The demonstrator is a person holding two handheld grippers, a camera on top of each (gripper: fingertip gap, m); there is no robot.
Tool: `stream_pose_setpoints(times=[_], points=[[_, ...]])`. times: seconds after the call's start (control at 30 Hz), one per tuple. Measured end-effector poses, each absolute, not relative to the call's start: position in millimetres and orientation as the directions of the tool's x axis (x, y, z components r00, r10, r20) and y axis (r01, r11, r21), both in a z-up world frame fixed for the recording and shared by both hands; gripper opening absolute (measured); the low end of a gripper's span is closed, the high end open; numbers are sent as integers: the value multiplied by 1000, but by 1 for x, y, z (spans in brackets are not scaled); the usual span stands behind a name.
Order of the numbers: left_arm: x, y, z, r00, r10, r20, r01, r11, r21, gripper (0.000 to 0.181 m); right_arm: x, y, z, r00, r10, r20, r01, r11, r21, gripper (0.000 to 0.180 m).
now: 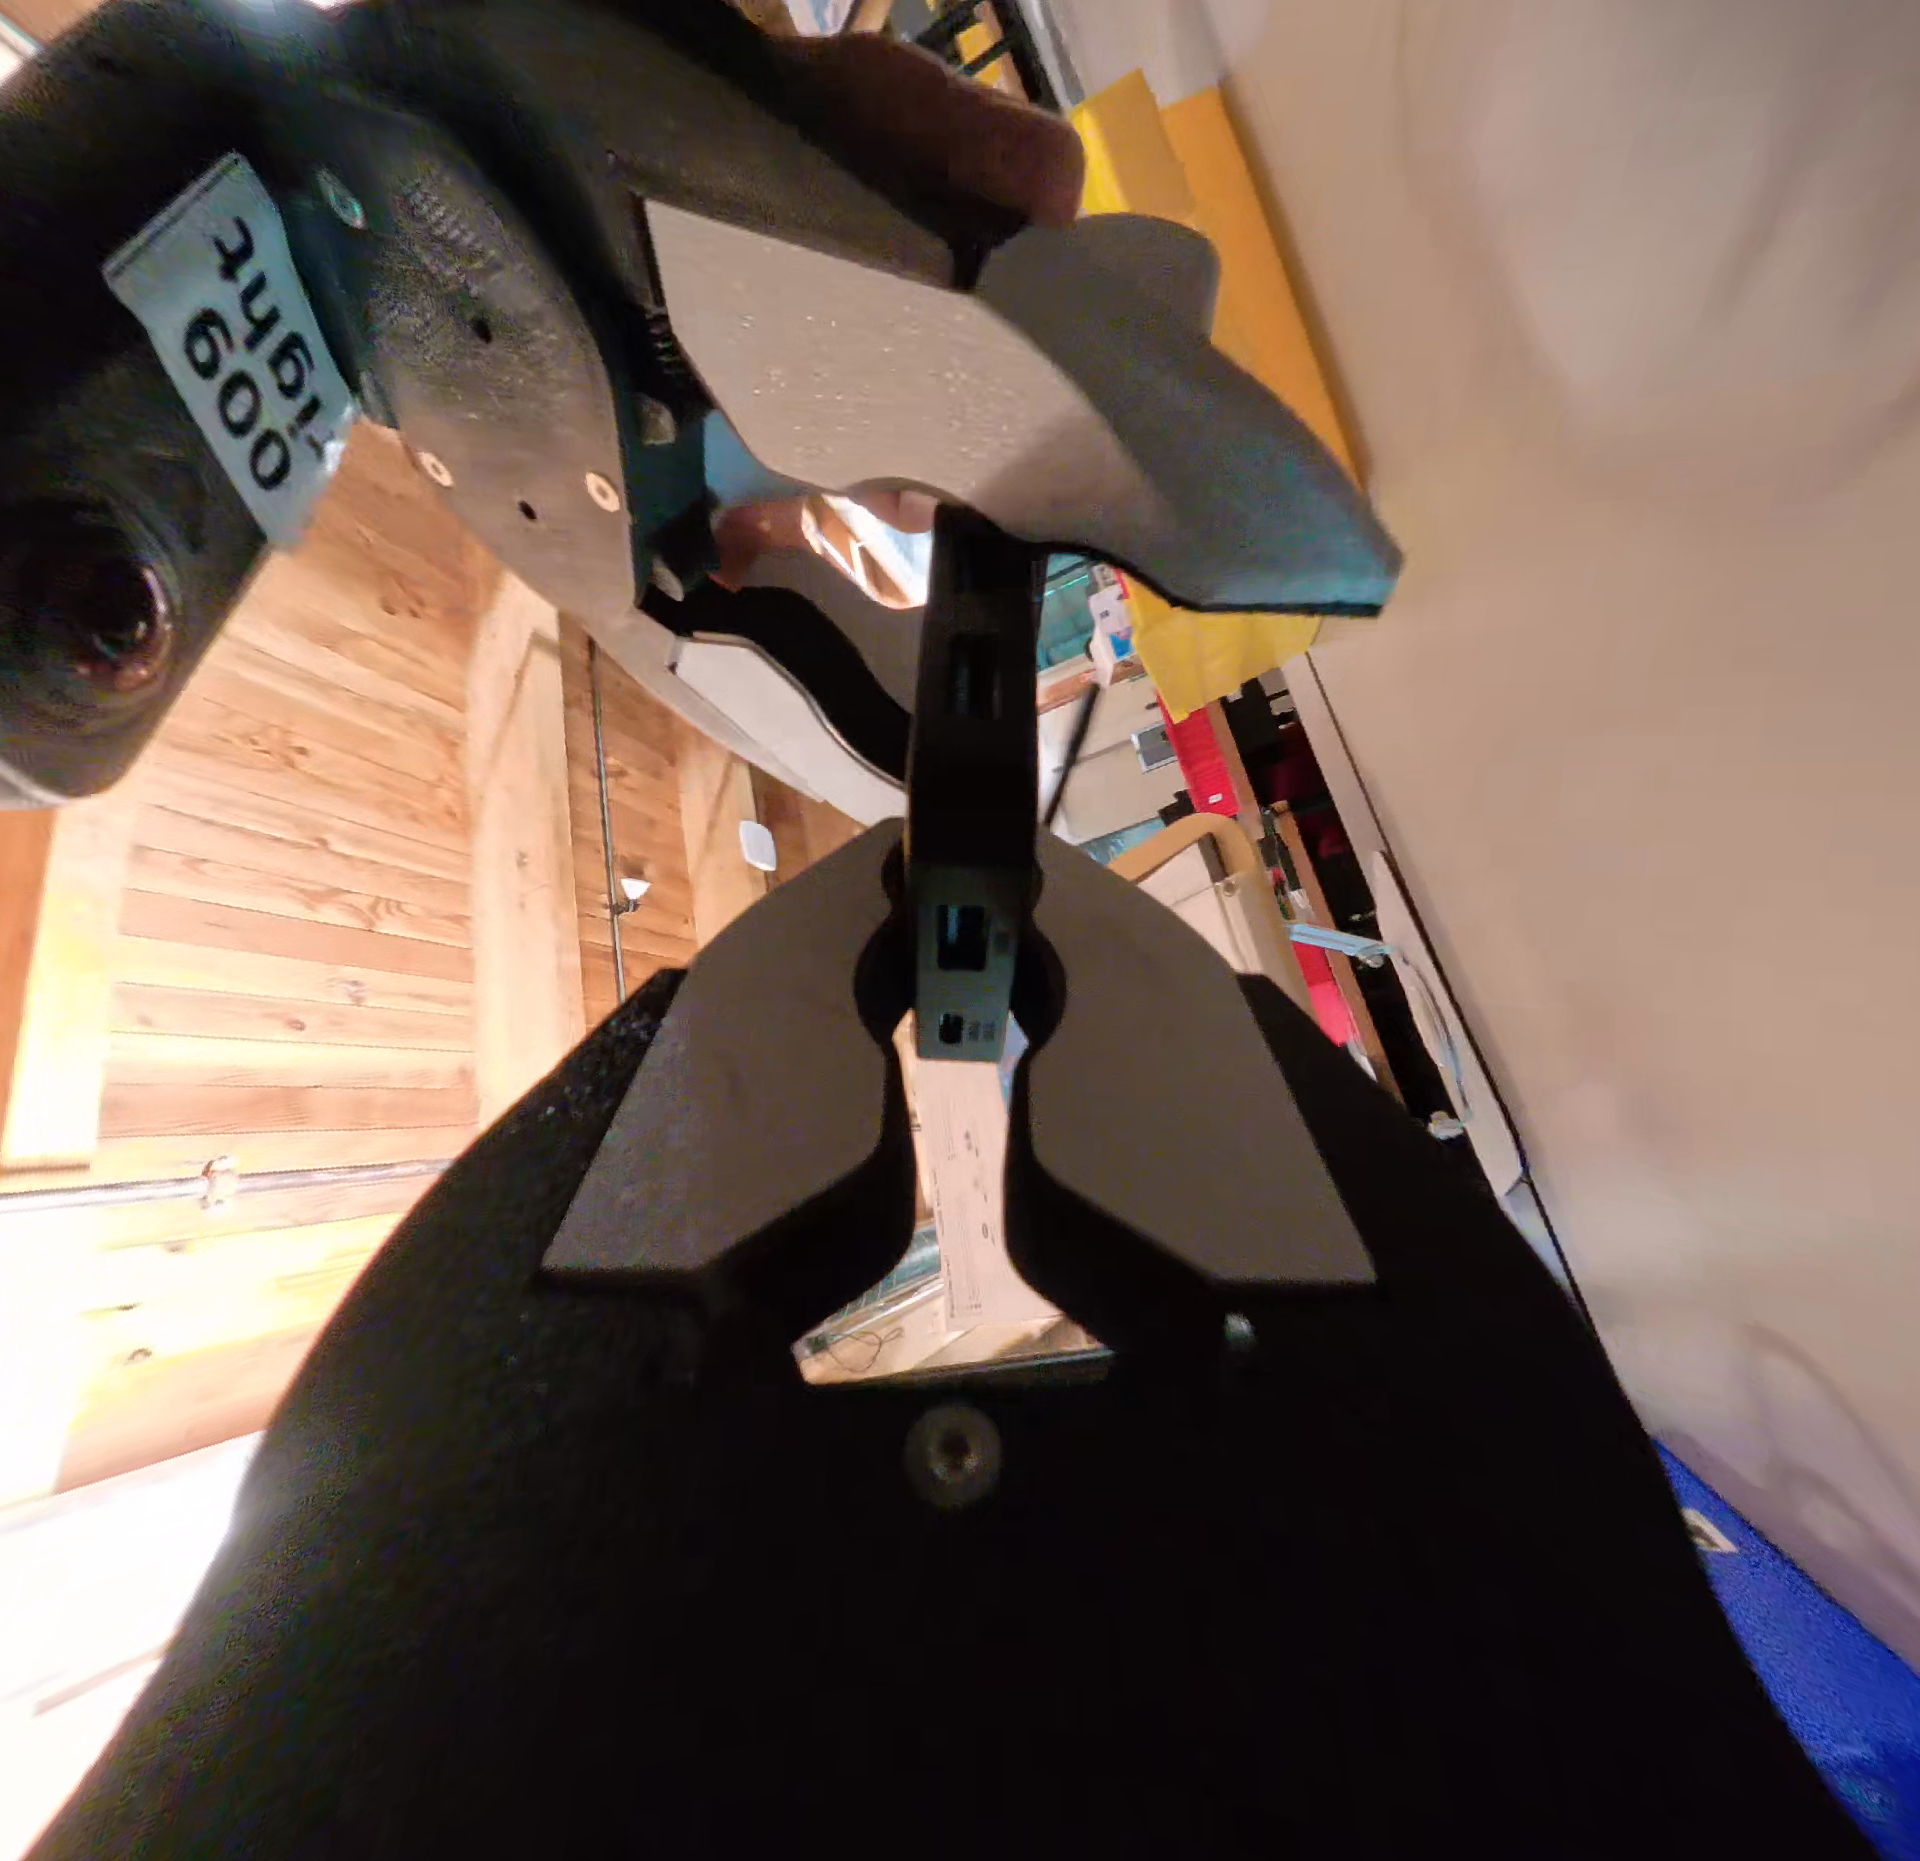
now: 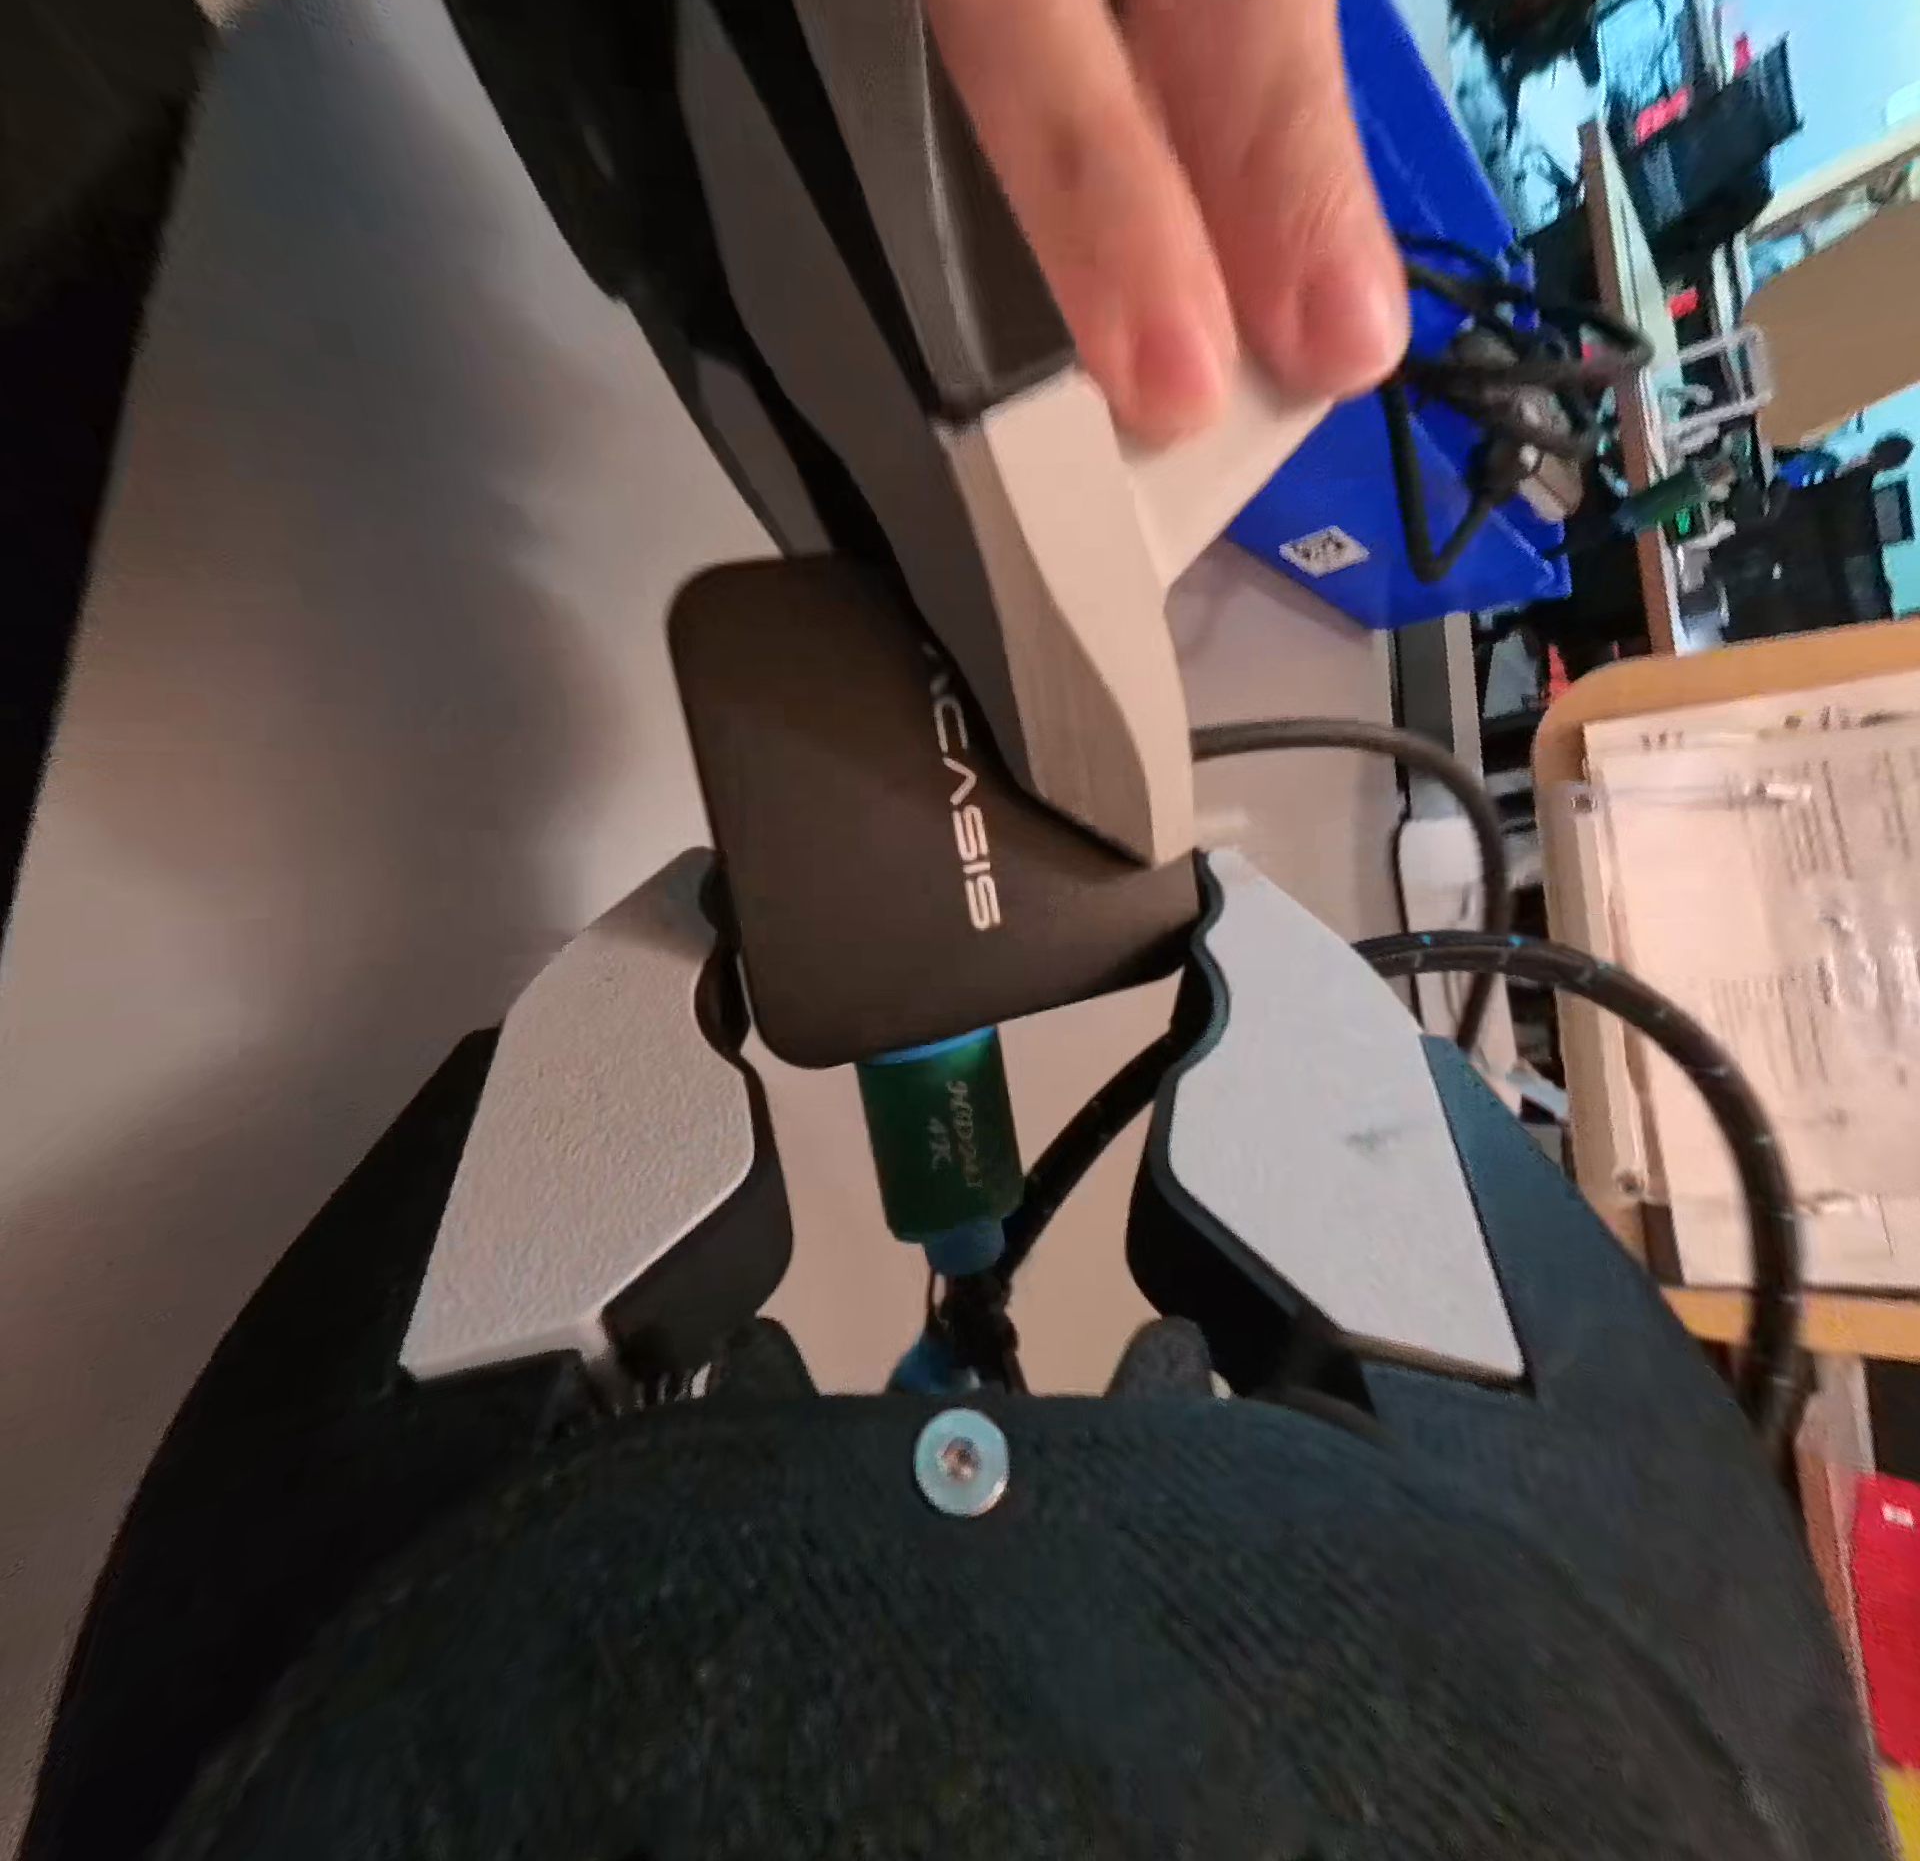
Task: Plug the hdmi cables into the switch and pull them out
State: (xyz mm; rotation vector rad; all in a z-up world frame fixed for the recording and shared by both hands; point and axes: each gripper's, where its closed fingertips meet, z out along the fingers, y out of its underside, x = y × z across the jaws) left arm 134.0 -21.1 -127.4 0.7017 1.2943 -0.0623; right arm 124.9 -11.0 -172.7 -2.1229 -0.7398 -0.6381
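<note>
The left tool (image 1: 961, 954) is clenched on the black switch (image 2: 914, 824) held off the worktop, the right tool (image 2: 961, 938) grasps the switch's lower end around the seated green plug (image 2: 940, 1151); likely next, re-gripping that plug to pull it straight out

Warm light is falling across a wooden plank wall (image 1: 312, 928), where a metal rod (image 1: 608, 824) is running along the boards. A pale tabletop (image 1: 1610, 461) is filling one side. Yellow sheets (image 1: 1236, 232) are lying at its edge. A blue bin (image 2: 1423, 253) and cluttered shelving (image 2: 1714, 149) are standing beyond.
</note>
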Motion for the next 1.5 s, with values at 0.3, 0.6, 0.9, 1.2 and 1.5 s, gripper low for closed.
stream_pose_setpoints(times=[0.3, 0.6, 0.9, 1.2, 1.5], points=[[154, -2, -122, 30, -11, -999, 410, 912, 2, 41, 159, -7, -165, 623, 178, 762, 680, -603, -416, 80], [146, -1, -133, -547, -577, -607, 191, 620, -761, 85, 184, -23, -143, 400, 159, 903, 634, -760, -147, 80], [146, -13, -146, -468, -497, -731, 221, 735, -641, 83, 171, -14, -148, 370, 219, 903, 642, -763, -79, 79], [143, -21, -143, -444, -479, -757, 303, 714, -631, 85, 166, -12, -148, 327, 265, 907, 651, -759, -13, 79], [146, -7, -125, -422, -515, -746, 328, 680, -656, 84, 158, -20, -112, 350, 114, 930, 778, -588, -220, 71]])
